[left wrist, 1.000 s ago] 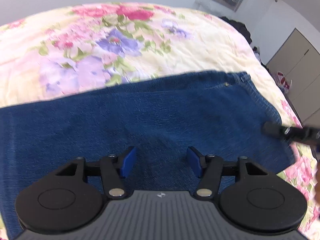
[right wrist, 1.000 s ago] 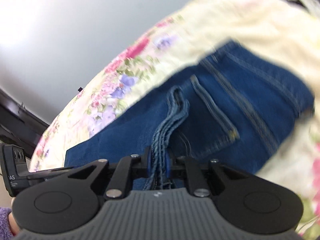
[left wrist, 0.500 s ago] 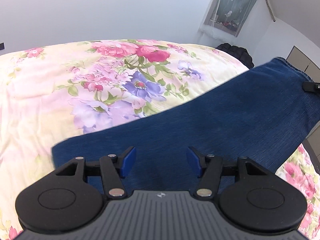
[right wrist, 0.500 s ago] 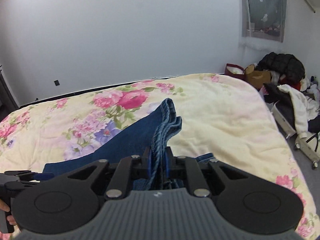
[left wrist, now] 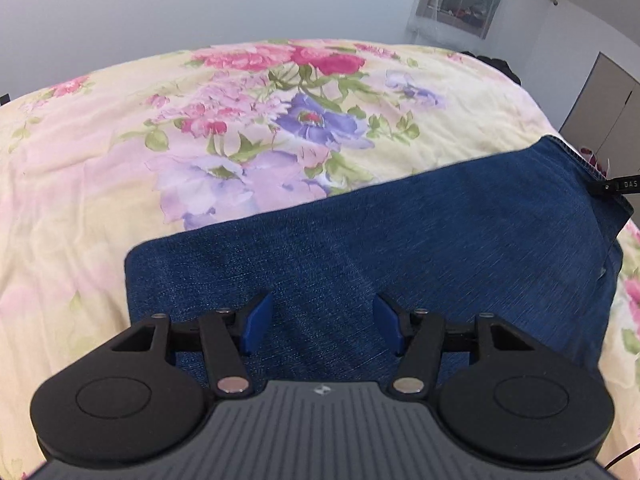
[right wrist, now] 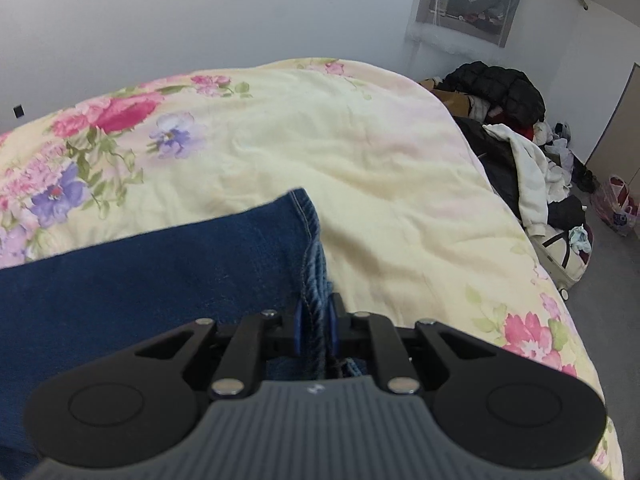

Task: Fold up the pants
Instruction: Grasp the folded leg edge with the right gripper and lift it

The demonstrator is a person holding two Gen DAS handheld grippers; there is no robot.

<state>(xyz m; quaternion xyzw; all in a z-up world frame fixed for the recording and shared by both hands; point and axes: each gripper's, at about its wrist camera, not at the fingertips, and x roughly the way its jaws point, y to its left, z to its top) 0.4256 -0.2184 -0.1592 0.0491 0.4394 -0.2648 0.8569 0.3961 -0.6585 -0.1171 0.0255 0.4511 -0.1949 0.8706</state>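
The jeans (left wrist: pixel 400 240) lie folded across the floral quilt (left wrist: pixel 240 140), their fold edge near the left gripper (left wrist: pixel 318 322), whose blue pads stand apart just above the denim, holding nothing. The right gripper (right wrist: pixel 315 326) is clamped on the bunched stitched hems at the jeans' other end. This looks like the laying-down of a lengthwise fold; next, the right should lower the hems flush and release.

Right gripper (right wrist: pixel 315 322) clamps pants (right wrist: pixel 168 264) hem over floral bedspread (right wrist: pixel 380 168).
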